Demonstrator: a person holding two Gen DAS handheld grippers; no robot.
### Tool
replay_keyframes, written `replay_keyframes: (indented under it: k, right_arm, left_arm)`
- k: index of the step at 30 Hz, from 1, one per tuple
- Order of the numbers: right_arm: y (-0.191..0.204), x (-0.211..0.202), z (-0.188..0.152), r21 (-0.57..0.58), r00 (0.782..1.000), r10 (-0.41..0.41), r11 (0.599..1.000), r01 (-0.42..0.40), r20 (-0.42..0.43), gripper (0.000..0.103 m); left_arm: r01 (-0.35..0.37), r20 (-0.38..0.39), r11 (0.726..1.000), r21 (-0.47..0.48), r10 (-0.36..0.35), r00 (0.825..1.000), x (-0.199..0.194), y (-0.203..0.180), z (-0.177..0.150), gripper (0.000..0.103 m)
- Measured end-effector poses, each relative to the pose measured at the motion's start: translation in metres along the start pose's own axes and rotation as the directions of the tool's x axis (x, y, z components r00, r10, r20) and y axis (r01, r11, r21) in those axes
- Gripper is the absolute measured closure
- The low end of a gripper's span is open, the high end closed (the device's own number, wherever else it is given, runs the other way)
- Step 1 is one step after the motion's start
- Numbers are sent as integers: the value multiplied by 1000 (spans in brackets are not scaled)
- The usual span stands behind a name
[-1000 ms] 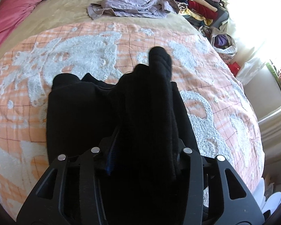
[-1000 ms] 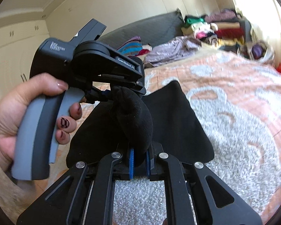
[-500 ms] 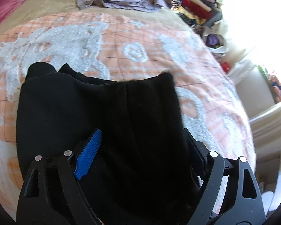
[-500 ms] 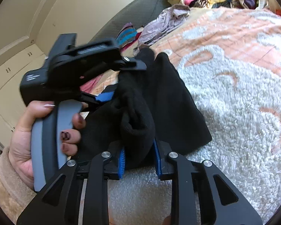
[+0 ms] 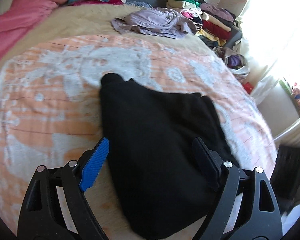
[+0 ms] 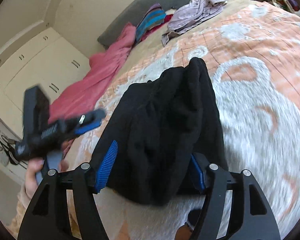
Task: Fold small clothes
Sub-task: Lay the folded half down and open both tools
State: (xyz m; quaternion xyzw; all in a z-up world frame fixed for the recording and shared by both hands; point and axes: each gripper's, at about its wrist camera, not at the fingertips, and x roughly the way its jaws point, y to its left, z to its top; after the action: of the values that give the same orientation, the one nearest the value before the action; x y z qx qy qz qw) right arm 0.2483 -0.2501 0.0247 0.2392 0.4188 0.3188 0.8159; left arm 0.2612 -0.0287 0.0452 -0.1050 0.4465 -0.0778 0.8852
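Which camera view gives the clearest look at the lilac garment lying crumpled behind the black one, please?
The left wrist view: the lilac garment lies nearly whole and fairly sharp on the beige cover. The right wrist view shows it smaller, stretched near the top edge.

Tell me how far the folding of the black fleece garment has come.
Done: the black fleece garment lies doubled over on the orange-and-white bedspread. In hand: both the left gripper and right gripper are open around it. Left: the crumpled lilac shirt is unfolded.

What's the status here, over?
Left hand-held gripper open, astride the black garment. Right hand-held gripper open, garment bunched between its fingers. Garment lies on the orange bedspread. Nothing in the way.
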Motion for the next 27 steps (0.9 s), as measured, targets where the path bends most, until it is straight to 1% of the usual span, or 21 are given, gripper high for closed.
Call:
replay_keyframes:
  k: [2, 5, 6, 8, 10, 12, 14, 15, 16, 17, 19, 20, 21, 23, 25, 27]
  right_arm:
    - [-5, 10, 13, 12, 999, -2, 1000, 2, -38, 37]
    - [-10, 20, 29, 43, 997, -5, 999, 8, -71, 38]
    - [-10, 22, 36, 42, 997, -5, 999, 8, -79, 38]
    - [-4, 25, 37, 24, 996, -8, 1000, 10, -93, 38]
    - [-2, 31, 44, 19, 994, -28, 999, 30, -109, 40]
    - [0, 38, 49, 4, 990, -53, 999, 54, -127, 51]
    - [0, 40, 46, -21, 988, -62, 998, 60, -142, 56]
    - [2, 42, 47, -39, 986, -69, 997, 64, -150, 65]
    - [5, 43, 47, -71, 984, -89, 994, 79, -153, 72]
    - [9, 44, 47, -114, 982, -120, 988, 104, -144, 82]
    - [16, 45, 49, -177, 981, -146, 977, 122, -129, 85]
    - [25, 41, 50, -227, 980, -162, 965, 133, -114, 87]
    - [34, 35, 51, -277, 982, -167, 951, 136, -91, 87]
    - [46, 27, 56, -338, 985, -164, 931, 136, -56, 87]
    - [48, 22, 61, -365, 983, -179, 918, 154, -36, 88]
    - [40, 22, 63, -356, 979, -201, 918, 176, -33, 92]
  left_arm:
    - [-21, 2, 1000, 3, 21, 1000, -3, 5, -6, 25]
    - [-15, 1, 1000, -6, 15, 1000, -8, 12, -12, 25]
    - [-17, 3, 1000, -6, 17, 1000, -9, 13, -13, 25]
    - [-32, 7, 999, -2, 32, 999, -9, 13, -15, 25]
    - [-34, 1, 999, 0, 34, 999, -8, 13, -18, 25]
    - [-44, -11, 999, 5, 44, 999, -3, 13, -20, 25]
    - [-55, -15, 998, 15, 56, 998, 1, 12, -24, 25]
    - [-59, -15, 998, 19, 59, 998, 2, 12, -26, 25]
    - [-61, -14, 998, 20, 61, 998, 2, 13, -27, 25]
    - [-61, -15, 998, 17, 61, 998, 3, 13, -28, 25]
    - [-58, -14, 998, 10, 58, 998, 4, 14, -28, 25]
    - [-58, -15, 998, 9, 58, 998, 4, 14, -29, 25]
    - [-60, -14, 998, 12, 60, 998, 3, 13, -28, 25]
    - [-68, -6, 997, 21, 68, 998, 1, 11, -29, 25]
    - [-62, 0, 998, 21, 62, 998, 0, 9, -28, 25]
    - [-55, -4, 998, 21, 55, 998, 0, 7, -29, 25]
